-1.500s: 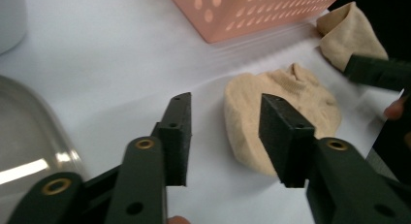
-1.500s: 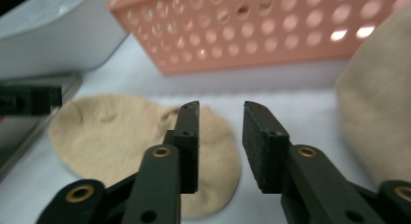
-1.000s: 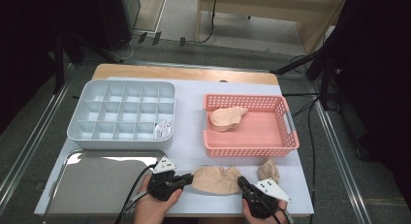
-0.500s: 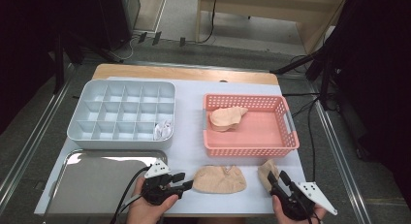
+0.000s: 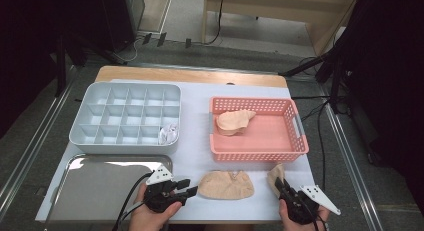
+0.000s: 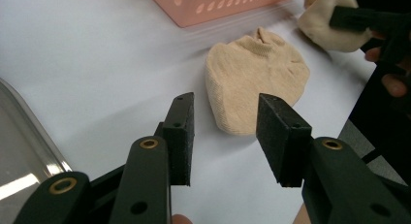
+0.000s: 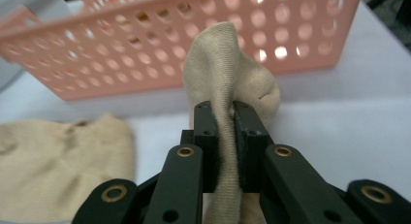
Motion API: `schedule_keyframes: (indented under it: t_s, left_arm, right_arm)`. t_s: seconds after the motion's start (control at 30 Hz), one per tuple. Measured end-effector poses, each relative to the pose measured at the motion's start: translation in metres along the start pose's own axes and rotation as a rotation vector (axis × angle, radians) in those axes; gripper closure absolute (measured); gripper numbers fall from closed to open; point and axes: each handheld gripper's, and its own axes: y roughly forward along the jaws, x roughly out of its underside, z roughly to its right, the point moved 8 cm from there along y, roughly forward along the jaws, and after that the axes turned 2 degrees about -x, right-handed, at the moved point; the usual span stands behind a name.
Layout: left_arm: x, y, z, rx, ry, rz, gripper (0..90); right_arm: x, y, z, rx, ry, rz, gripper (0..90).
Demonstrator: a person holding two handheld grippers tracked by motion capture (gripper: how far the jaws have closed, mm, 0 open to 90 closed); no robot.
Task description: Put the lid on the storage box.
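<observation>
White paper covers the table [image 5: 195, 156]. On it, from largest to smallest: a steel tray [image 5: 95, 191] at the near left, a grey divided box [image 5: 125, 116] behind it, and a pink basket [image 5: 257, 128] at the right holding one beige sock [image 5: 234, 121]. Another beige sock [image 5: 226, 185] lies flat in front of the basket. The left gripper [image 5: 184, 189] sits just beside it, jaws apart. The right gripper [image 5: 281, 186] has its jaws clamped on a third sock [image 7: 228, 83], lifted near the basket's front wall.
</observation>
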Motion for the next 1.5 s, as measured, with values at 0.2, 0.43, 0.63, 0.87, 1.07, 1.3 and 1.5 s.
schedule_keyframes:
  t_s: [0.2,0.43,0.63,0.87,1.07,1.3,1.5]
  left_arm:
    - [0.001,0.002,0.003,0.006,0.003,-0.005,60.2]
    - [0.001,0.003,0.003,0.011,0.003,0.0,63.3]
    - [0.001,0.004,0.002,0.007,0.005,-0.005,63.5]
    - [0.002,0.006,0.0,0.0,-0.005,-0.009,62.7]
    - [0.002,0.013,0.001,-0.017,0.001,-0.019,61.9]
    - [0.0,0.024,0.004,-0.028,0.009,-0.055,80.5]
    - [0.002,0.028,0.005,-0.026,0.009,-0.073,88.7]
  right_arm:
    - [-0.004,-0.01,-0.036,-0.047,-0.059,0.036,82.7]
    - [0.012,-0.002,-0.088,-0.136,-0.135,-0.01,82.5]
    - [0.029,0.011,-0.12,-0.252,-0.144,-0.071,65.4]
    - [0.01,-0.005,-0.109,-0.311,-0.07,0.015,58.4]
    - [0.015,0.012,-0.062,-0.195,0.035,-0.045,57.5]
    - [0.034,0.033,-0.064,-0.153,-0.005,-0.152,75.1]
    - [0.03,0.037,-0.052,-0.105,-0.031,-0.127,90.0]
